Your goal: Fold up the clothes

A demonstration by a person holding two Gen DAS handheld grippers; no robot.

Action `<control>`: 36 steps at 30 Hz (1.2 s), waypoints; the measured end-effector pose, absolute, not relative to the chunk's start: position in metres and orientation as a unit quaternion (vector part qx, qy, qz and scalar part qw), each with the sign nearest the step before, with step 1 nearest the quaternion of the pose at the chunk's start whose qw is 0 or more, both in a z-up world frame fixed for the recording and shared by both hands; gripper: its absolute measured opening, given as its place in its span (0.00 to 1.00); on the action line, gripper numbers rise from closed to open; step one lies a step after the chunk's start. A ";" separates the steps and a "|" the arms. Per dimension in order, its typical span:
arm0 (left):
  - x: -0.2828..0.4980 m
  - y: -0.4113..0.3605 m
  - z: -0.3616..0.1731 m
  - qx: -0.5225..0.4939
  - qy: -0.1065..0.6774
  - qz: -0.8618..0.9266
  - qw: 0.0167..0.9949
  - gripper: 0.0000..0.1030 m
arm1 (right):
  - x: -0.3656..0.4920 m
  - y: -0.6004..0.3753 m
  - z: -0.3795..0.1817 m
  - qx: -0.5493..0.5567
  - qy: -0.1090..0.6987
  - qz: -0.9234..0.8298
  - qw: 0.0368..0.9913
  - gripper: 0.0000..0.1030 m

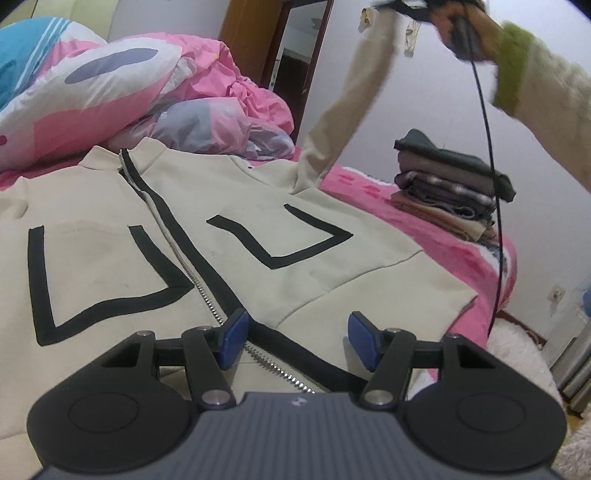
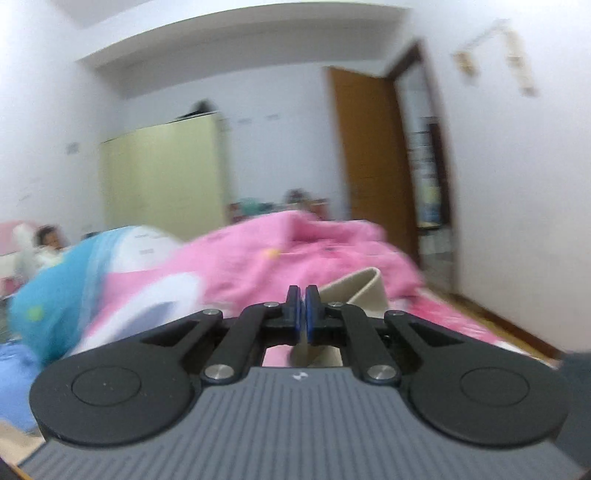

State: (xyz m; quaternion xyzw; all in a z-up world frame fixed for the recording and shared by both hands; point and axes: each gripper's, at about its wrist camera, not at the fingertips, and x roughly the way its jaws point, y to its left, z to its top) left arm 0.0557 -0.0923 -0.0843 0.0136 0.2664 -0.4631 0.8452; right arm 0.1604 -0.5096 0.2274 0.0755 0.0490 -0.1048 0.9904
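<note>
A wide bed with a pink patterned sheet [image 1: 461, 254] fills most of the left wrist view, and on it lies the largest task thing: a cream zip-front jacket with black angular stripes [image 1: 229, 229], spread flat with its front side up and its collar towards the far end of the bed. Behind the collar is a crumpled pink, white and blue quilt [image 1: 122, 85], heaped against the wall side. The right sleeve of the jacket, a long cream sleeve [image 1: 354, 96], rises steeply from the shoulder up to the top edge of the picture, where the right gripper [image 1: 402, 9] holds its end — in the right wrist view this gripper [image 2: 303, 314] has its blue pads pressed together on a fold of cream cloth, with the quilt [image 2: 295, 251] blurred behind it. Near the right side of the bed stands a small stack of folded dark and brown clothes [image 1: 450, 184], well apart from the jacket body. A thin black cable [image 1: 491, 177] hangs down in front of this stack. The left gripper [image 1: 295, 341] hovers low over the lower part of the silver zipper [image 1: 207, 295] — its two blue pads are spread wide and hold nothing.
</note>
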 end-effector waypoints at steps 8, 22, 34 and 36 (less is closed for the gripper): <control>0.062 -0.080 -0.091 -0.021 0.257 -0.486 0.835 0.59 | 0.227 -0.359 0.237 0.034 0.090 0.105 0.990 0.00; 0.067 -0.072 -0.098 -0.051 0.247 -0.503 0.827 0.59 | 0.244 -0.369 0.099 0.075 0.328 0.027 0.941 0.16; 0.066 -0.071 -0.101 -0.051 0.239 -0.507 0.827 0.59 | 0.298 -0.327 -0.019 -0.095 0.401 -0.009 0.911 0.61; 0.066 -0.071 -0.101 -0.052 0.239 -0.507 0.826 0.59 | 0.309 -0.328 -0.033 -0.098 0.420 -0.010 0.902 0.62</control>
